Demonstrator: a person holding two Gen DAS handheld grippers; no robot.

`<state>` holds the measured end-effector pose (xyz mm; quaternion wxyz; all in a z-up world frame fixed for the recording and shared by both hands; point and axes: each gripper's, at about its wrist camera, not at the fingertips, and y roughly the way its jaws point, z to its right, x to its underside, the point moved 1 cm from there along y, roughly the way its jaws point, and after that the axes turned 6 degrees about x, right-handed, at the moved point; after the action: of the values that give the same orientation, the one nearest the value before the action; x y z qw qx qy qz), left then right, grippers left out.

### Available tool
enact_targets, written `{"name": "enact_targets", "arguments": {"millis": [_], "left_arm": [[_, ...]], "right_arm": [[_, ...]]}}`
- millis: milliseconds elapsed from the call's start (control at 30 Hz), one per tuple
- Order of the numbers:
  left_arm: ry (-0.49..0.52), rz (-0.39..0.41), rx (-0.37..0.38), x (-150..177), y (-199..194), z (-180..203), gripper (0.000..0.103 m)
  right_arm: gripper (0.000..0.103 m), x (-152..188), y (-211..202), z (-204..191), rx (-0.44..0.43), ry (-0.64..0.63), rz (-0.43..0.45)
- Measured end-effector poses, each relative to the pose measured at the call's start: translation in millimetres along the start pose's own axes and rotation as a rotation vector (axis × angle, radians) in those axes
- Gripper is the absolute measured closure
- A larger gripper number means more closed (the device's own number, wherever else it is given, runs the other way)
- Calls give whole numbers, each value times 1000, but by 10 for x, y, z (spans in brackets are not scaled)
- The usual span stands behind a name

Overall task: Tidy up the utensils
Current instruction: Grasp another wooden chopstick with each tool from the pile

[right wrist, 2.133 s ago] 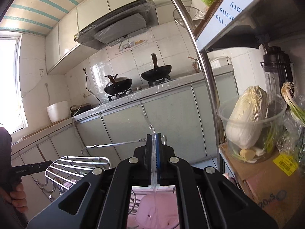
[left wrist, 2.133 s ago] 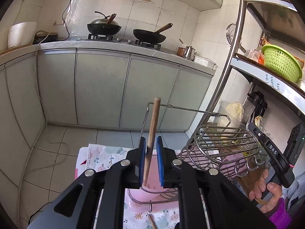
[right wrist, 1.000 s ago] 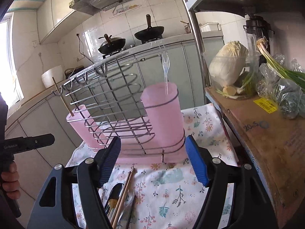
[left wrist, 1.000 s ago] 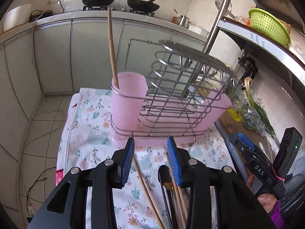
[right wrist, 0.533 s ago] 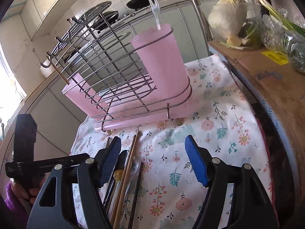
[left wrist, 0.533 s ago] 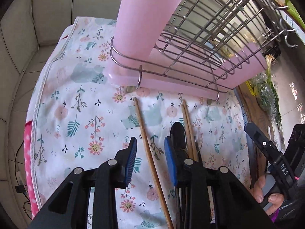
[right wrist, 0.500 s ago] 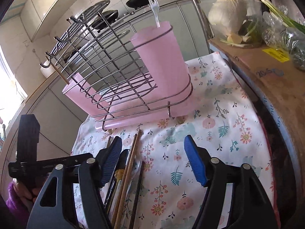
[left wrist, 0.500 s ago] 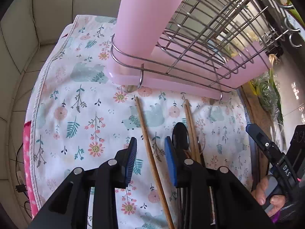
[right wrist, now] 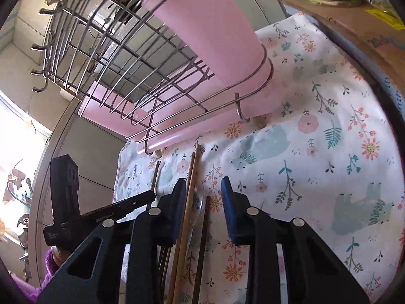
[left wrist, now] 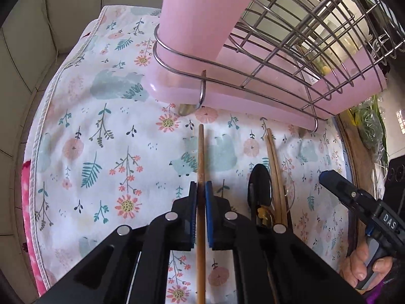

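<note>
My left gripper (left wrist: 200,190) is shut on a single wooden chopstick (left wrist: 201,157) that lies on the floral cloth (left wrist: 101,152). To its right lie a black spoon (left wrist: 260,185) and a pair of wooden chopsticks (left wrist: 274,167). Behind stands a wire rack with a pink tray (left wrist: 253,101) and a pink cup (left wrist: 200,20) at its left end. My right gripper (right wrist: 203,197) is open, low over wooden chopsticks (right wrist: 191,177) and a clear utensil (right wrist: 201,202) on the cloth. The rack's right pink cup (right wrist: 210,30) rises behind it.
The cloth's left edge (left wrist: 38,139) drops to a tiled floor. A cardboard box (right wrist: 367,25) with vegetables borders the cloth on the right. The right gripper also shows in the left wrist view (left wrist: 354,197), held by a hand. Wire hooks (right wrist: 40,48) stick out from the rack.
My left gripper has moved down onto the cloth and closed on the single chopstick. My right gripper has dropped lower and narrowed over the utensil pile.
</note>
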<state>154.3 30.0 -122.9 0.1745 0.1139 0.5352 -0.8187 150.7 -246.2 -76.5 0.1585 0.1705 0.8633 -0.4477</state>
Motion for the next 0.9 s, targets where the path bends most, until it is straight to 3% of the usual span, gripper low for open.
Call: {"name": "enact_targets", "arguments": {"millis": [167, 400, 900], "left_arm": [[-3, 35, 47, 57, -189, -61, 97], [3, 67, 88, 91, -379, -127, 97], [-17, 90, 118, 155, -531, -292, 97]], "right_arm": [[82, -132, 283, -108, -46, 18, -94], [92, -204, 641, -276, 11, -14, -177], [94, -235, 721, -154, -4, 11, -200]]}}
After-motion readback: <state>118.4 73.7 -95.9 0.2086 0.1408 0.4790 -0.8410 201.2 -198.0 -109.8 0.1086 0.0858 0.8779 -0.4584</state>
